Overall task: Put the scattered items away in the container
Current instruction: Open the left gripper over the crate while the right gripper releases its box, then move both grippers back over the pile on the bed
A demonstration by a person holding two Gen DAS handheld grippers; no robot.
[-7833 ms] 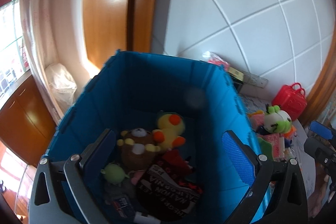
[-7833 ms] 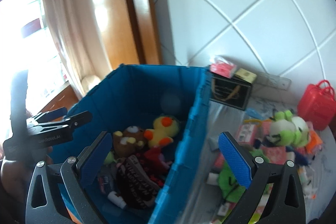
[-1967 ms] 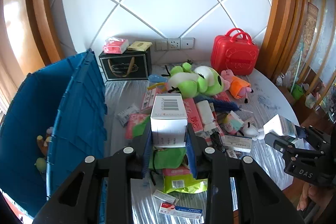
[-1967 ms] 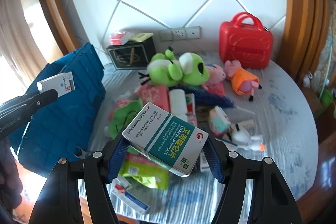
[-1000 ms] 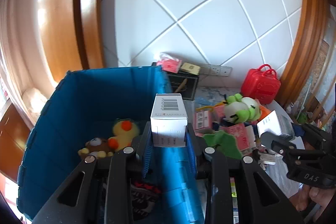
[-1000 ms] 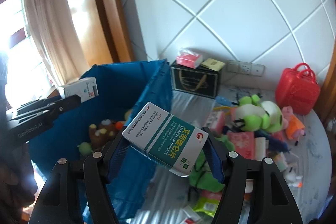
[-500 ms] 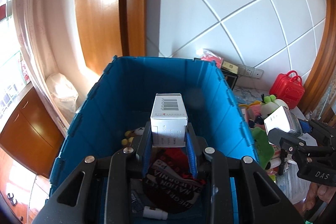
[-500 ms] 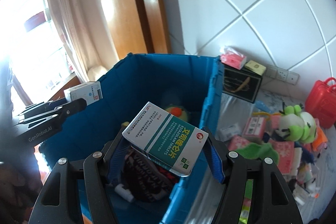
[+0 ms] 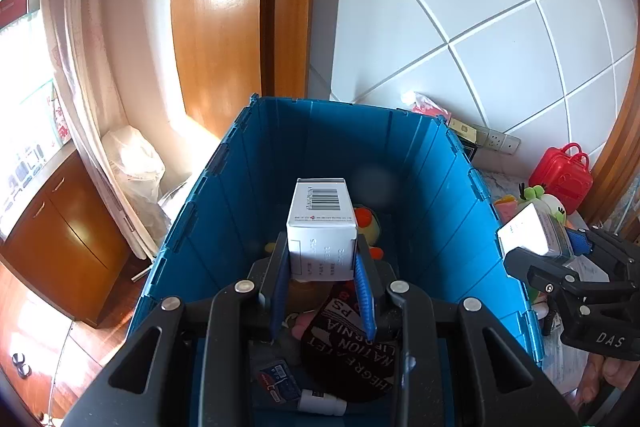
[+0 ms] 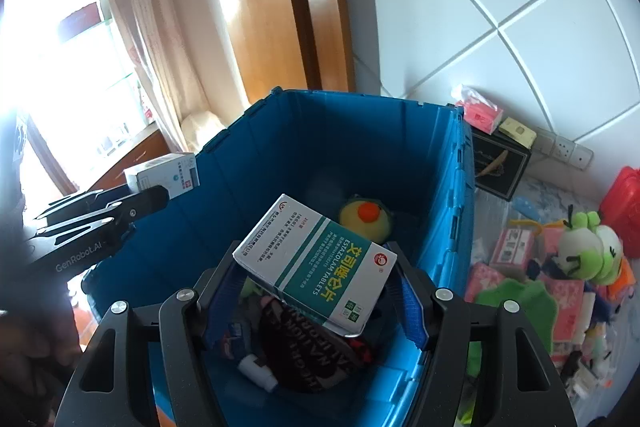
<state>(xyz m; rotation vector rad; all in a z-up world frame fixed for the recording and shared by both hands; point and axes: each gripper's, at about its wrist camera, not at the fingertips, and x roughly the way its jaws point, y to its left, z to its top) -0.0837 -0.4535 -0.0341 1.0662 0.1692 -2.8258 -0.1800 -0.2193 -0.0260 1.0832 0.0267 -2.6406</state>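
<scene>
Boxes now hang over the blue bin (image 9: 436, 167), carried from the desk: left hand-held gripper (image 9: 322, 291) clamps a white box (image 9: 322, 227), right hand-held gripper (image 10: 316, 303) a teal box (image 10: 316, 263), seemingly ready to drop.

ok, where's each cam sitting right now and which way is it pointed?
Left wrist: on the left gripper, facing down into the open blue plastic crate; its fingers clamp a white barcoded carton; the right gripper shows at the right edge.
Right wrist: on the right gripper, facing the same crate; its fingers hold a white-and-teal tablet box; the left gripper shows on the left.
Shared: crate, yellow plush duck, both grippers.
</scene>
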